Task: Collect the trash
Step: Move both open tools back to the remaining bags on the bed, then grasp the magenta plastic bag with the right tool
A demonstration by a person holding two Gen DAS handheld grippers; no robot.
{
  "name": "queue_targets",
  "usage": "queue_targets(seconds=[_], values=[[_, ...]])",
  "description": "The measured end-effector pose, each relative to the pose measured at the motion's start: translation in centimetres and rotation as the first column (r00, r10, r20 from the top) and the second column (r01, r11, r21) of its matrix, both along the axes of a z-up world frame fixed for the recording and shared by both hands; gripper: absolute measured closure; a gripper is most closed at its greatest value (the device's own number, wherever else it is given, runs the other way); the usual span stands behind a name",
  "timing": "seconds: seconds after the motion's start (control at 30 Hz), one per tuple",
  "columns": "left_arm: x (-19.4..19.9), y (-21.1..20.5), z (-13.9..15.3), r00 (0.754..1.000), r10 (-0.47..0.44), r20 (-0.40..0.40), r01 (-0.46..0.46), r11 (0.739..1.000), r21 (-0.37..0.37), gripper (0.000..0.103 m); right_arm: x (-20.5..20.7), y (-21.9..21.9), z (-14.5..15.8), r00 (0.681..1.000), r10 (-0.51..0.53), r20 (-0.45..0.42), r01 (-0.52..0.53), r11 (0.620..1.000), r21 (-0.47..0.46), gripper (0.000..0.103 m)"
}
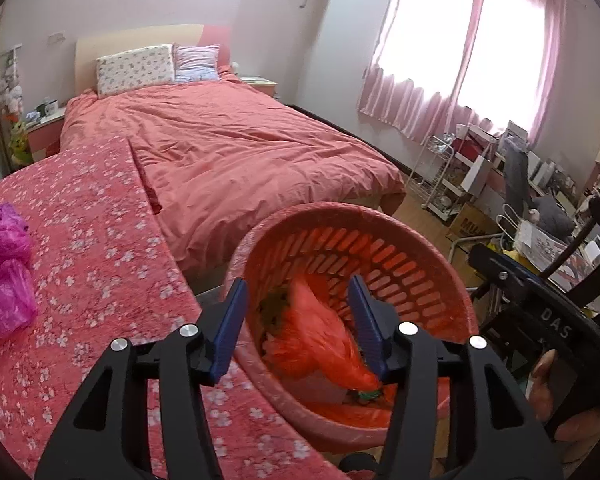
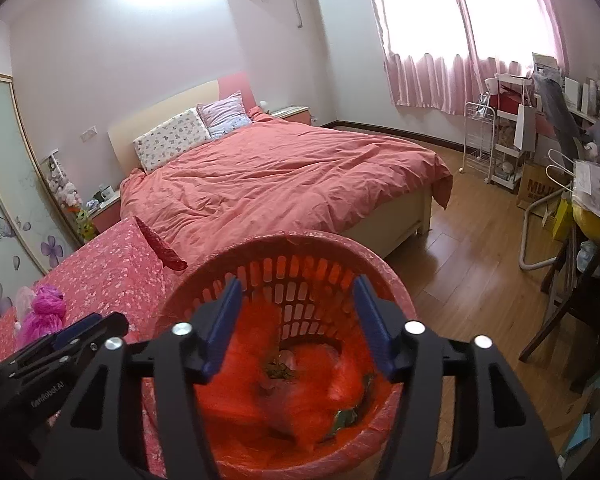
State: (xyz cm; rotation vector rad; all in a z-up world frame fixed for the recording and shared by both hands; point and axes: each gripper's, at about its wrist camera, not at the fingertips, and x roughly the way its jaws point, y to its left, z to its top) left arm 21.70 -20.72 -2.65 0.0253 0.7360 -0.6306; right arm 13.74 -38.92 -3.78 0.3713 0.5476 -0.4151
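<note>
Hovering both tongs, left tongs (image 1: pixel 298 320) and right tongs (image 2: pixel 296 320), released and empty, over the red basket (image 1: pixel 420 236), presumably for dropping the orange bag (image 1: pixel 320 336) inside. Lying blurred in there, bag contents hard to identify. Waiting on the floral bench (image 1: pixel 100 248): a pink bag (image 1: pixel 4 276).

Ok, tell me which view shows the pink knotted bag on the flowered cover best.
The left wrist view: the pink knotted bag lies large at the left edge on the flowered cover, knot and crinkled film clear, though the frame crops its left side. The right wrist view shows it whole but small and far off, just above the left gripper.
</note>
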Motion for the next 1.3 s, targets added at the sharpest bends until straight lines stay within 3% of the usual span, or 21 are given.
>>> queue_targets(seconds=[0.13, 0.33, 0.63, 0.9, 1.1, 1.3], values=[[0.0, 1.2, 0.0, 1.000, 0.030, 0.007, -0.030, 0.999, 0.011, 0.048, -0.1, 0.5, 0.1, 1.000, 0.003, -0.001, -0.003, 1.000, -0.020, 0.038], [-0.2, 3.9, 0.1, 0.996, 0.078, 0.048, -0.080, 0.996, 0.045, 0.044, 0.3, 2.2, 0.5, 0.999, 0.029, -0.014, -0.030, 0.998, -0.046, 0.037], [0.4, 12.6, 0.6, 0.966, 0.236, 0.101, -0.246, 0.964, 0.097, 0.032, 3.6, 9.1, 1.2, 0.983, 0.178, -0.043, -0.181, 0.981, -0.074, 0.037], [1.2, 22.5, 1.0, 0.902, 0.411, 0.129, -0.425, 0.898, 0.111, 0.025, 9.0, 18.1, 1.4, 0.936, 0.344, -0.070, -0.348, 0.935, -0.062, 0.037], [2.0, 29.7, 0.4, 0.820, 0.559, 0.121, -0.571, 0.812, 0.121, 0.025, 14.4, 26.2, 0.8, 0.878, 0.467, -0.103, -0.473, 0.880, -0.050, 0.037], [1.9, 34.2, 0.2, 0.750, 0.651, 0.117, -0.661, 0.747, 0.076, 0.023, 19.6, 31.6, -0.1, 0.848, 0.515, -0.129, -0.519, 0.855, -0.002, 0.037]])
